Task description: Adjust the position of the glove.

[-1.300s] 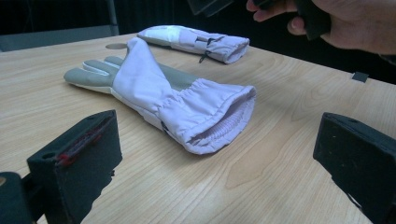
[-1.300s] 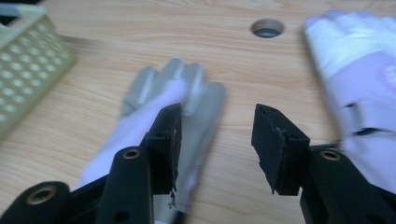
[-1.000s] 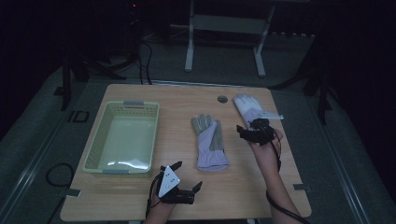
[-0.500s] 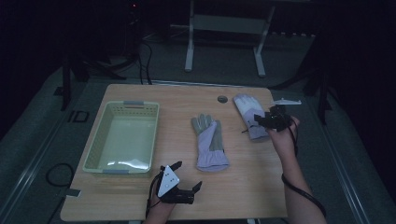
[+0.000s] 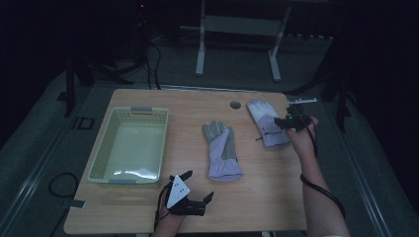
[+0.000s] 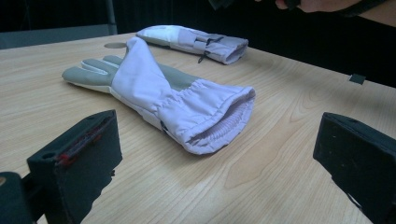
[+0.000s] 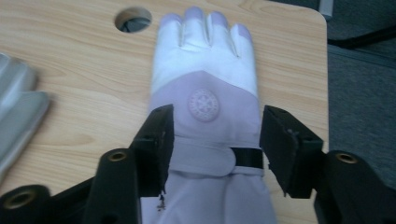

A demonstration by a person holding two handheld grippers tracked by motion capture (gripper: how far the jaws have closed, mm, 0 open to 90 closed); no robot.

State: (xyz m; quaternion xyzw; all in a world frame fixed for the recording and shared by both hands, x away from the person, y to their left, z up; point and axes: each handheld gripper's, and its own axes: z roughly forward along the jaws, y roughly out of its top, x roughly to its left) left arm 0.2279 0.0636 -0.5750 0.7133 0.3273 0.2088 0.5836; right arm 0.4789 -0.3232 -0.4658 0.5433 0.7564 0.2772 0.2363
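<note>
Padded lilac glove [image 7: 205,135], wood-grain table [image 7: 84,93], slatted basket [image 5: 129,145]

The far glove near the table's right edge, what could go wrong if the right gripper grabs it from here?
The far glove lies close to the table edge, so a nudge could push it off. The right gripper has open jaws straddling the strap; closing may pinch only loose fabric, and the glove could sag or slip when lifted.

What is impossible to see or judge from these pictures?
- Far glove, right gripper view: its cuff is cut off by the bottom edge, and the black fingers cover its sides; contact cannot be judged.
- Near glove, left gripper view: the fingertips lie behind its own body.
- Basket, high view: the dim light and glare hide the floor detail.
- Table hole, high view: too small to see inside.
</note>
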